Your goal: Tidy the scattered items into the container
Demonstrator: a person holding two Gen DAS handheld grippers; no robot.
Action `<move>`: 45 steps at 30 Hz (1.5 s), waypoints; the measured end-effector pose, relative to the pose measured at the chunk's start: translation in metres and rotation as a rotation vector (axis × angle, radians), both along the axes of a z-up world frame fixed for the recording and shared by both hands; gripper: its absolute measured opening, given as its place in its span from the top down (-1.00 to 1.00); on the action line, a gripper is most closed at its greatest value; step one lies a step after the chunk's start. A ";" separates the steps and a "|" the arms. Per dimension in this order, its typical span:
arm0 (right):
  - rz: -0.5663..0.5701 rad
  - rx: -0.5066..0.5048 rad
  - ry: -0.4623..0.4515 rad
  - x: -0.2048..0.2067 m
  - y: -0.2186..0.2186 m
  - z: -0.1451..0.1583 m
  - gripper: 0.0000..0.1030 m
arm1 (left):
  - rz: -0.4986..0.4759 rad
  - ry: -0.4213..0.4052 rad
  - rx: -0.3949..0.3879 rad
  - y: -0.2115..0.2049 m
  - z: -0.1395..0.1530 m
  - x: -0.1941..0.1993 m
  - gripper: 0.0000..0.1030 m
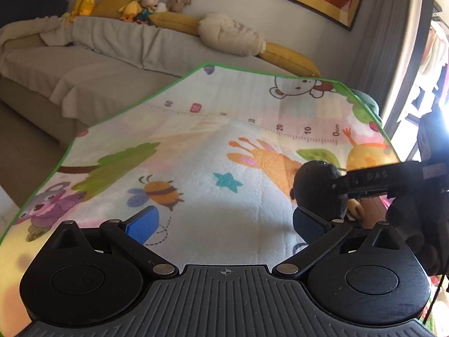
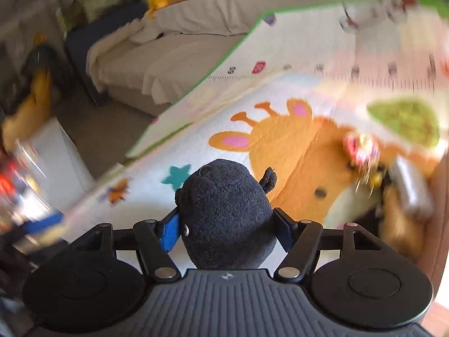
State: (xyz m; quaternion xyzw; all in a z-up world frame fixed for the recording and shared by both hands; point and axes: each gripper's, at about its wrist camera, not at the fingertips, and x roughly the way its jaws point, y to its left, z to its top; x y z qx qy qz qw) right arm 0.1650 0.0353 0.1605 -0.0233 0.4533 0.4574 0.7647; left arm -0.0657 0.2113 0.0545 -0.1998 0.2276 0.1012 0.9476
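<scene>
Black, fuzzy plush toy (image 2: pixel 227 216) sits pinched between the right gripper (image 2: pixel 228 230) pads above the cartoon-printed play mat (image 2: pixel 280 146), while the left gripper (image 1: pixel 224 224) hangs spread wide and empty, and I'd fear the soft stuffing squashing and slipping free before any container, which I can't clearly see.

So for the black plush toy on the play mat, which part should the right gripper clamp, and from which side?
Grip the black plush toy across its rounded body, one blue pad on each flank, coming from behind and above it, as the right gripper does now. The body is its widest, softest mass; the small ear offers little to hold. The left gripper stands open with nothing in it.
</scene>
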 end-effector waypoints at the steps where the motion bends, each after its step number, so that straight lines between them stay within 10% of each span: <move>1: -0.039 0.071 0.145 0.006 -0.019 0.000 -0.31 | -0.018 -0.006 0.002 -0.003 0.001 0.001 -1.00; 5: -0.181 0.247 0.458 0.009 -0.068 -0.020 -0.32 | -0.106 -0.027 0.008 -0.023 0.007 0.008 -1.00; 11: -0.359 0.238 0.562 -0.001 -0.097 -0.066 -0.33 | -0.305 0.008 0.071 -0.076 0.007 0.022 -1.00; 27: -0.393 0.238 0.097 -0.019 -0.178 -0.025 -0.65 | -0.359 0.124 0.202 -0.145 0.000 0.072 -1.00; 36: -0.469 -0.124 -0.392 -0.095 -0.247 -0.030 -1.00 | -0.340 0.157 0.375 -0.170 -0.026 0.113 -1.00; 45: -0.481 -0.192 -0.351 -0.110 -0.260 -0.060 -1.00 | -0.370 0.140 0.357 -0.172 -0.035 0.128 -1.00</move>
